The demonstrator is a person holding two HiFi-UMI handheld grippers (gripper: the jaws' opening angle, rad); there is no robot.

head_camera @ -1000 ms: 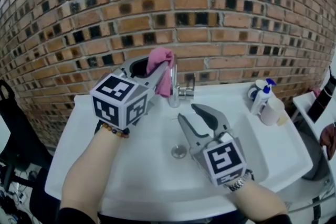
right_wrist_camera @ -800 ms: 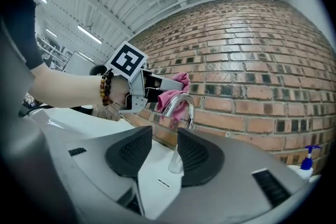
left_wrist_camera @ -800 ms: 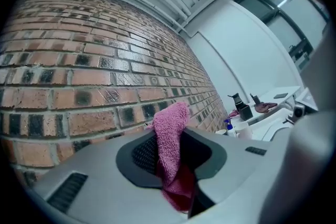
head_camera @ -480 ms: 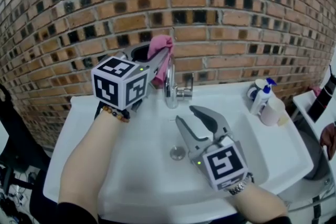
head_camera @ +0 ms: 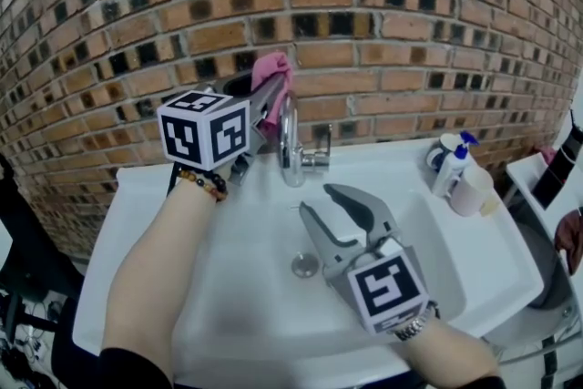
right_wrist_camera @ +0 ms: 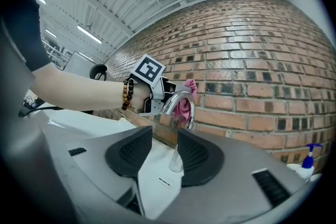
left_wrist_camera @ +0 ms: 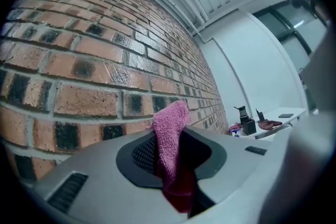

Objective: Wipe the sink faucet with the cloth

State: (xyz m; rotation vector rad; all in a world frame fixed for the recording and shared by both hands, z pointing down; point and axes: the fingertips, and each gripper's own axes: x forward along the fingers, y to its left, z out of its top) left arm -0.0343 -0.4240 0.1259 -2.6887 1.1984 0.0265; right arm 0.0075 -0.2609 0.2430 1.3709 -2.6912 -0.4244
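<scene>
1. State: left gripper (head_camera: 271, 96) is clamped on the cloth (head_camera: 275, 68), with only a fold of it in the pads. The cloth sits at the top of the faucet (head_camera: 290, 141) arch, on the wall side. Can't tell if it's touching the spout.
2. The right gripper (head_camera: 319, 200) has its jaws apart and empty. It hovers over the sink (head_camera: 137, 223) basin, in front of the faucet.
3. Risk: the bite on the cloth is thin. Drag along the spout could pull it free and drop it in the basin.
4. Risk: the gap to the wall (head_camera: 410, 32) is tight. Jaw tips or cloth could scrape or snag on the brick.
5. Risk: if the cloth bunches to one side, bare jaw meets chrome. That could scratch it, or knock the lever (head_camera: 319, 158) and start the water.
6. Risk: the cloth reaches only the arch top from here. The base and lever are easy to miss.
7. Materials:
   - cloth: pink, nubby, soft, standing up in a folded peak
   - faucet: polished chrome gooseneck tube, slick and curved
   - sink: white, glossy, rounded basin with a metal drain (head_camera: 305, 265)
   - wall: rough brick with dark inset squares
   - pads: dark, fine-textured
</scene>
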